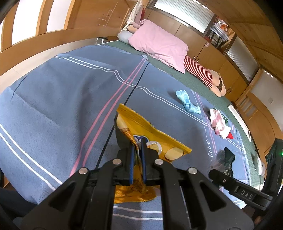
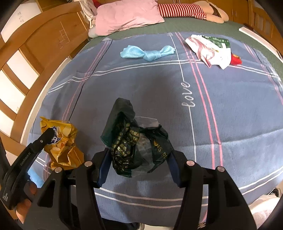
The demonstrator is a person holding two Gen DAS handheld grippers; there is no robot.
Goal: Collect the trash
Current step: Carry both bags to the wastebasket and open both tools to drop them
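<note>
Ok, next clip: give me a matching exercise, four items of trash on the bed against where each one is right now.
Things:
1. yellow snack bag
2. dark green bag
3. light blue cloth
4. white and pink wrapper

Places:
A. lying loose, near the pink pillow
B. clamped in the left gripper
C. far right of the blanket
D. between the right gripper's fingers

Pairs: 1-B, 2-D, 3-A, 4-C

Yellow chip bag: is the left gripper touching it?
Touching. The left wrist view shows the left gripper with its blue pads pressed shut on a fold of the chip bag, which crumples between them.
</note>
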